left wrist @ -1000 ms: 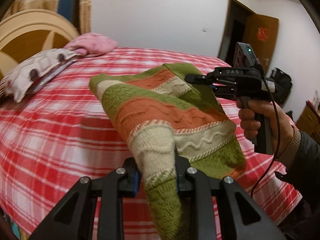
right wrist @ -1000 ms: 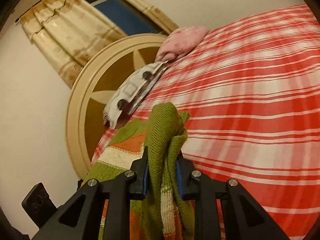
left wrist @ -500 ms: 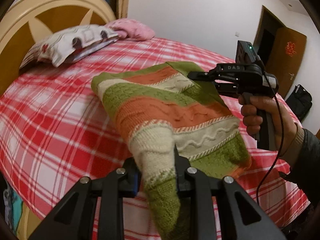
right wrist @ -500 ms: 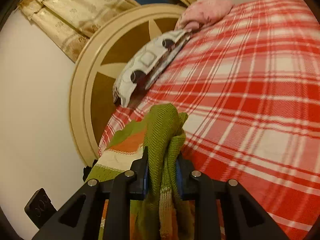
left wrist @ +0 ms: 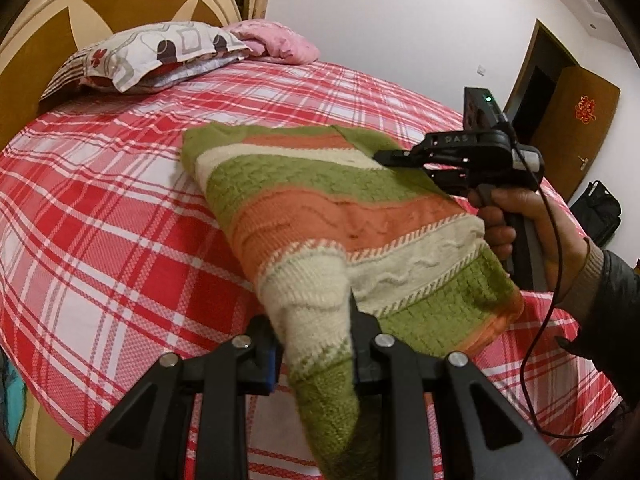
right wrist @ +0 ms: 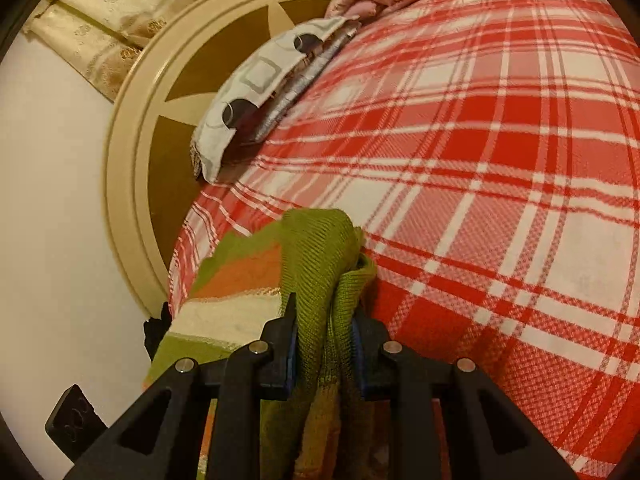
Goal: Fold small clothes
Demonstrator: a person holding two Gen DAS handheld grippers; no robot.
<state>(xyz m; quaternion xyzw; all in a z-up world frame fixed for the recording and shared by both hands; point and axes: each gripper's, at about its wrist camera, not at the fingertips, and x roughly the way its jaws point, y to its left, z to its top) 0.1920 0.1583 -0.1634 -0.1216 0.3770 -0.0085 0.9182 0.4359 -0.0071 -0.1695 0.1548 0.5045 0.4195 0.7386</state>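
Note:
A striped knit sweater [left wrist: 320, 208] in green, orange and cream is stretched between both grippers above the red plaid bed [left wrist: 100, 220]. My left gripper [left wrist: 314, 344] is shut on a cream and green part of it at the near end. My right gripper [left wrist: 384, 158], seen at the right of the left wrist view, is shut on the green far edge. In the right wrist view my right gripper [right wrist: 324, 332] pinches a bunched green fold of the sweater [right wrist: 316, 248]. The sweater's far left corner hangs close to the bed.
A patterned pillow [left wrist: 152, 56] and a pink cloth [left wrist: 276, 40] lie by the round wooden headboard [left wrist: 80, 4]. A dark doorway and a brown door [left wrist: 576, 128] are at the right, with a black bag [left wrist: 596, 212] on the floor.
Both grippers have moved down with the sweater, and the bed now looks closer in both views. Both grips are unchanged.

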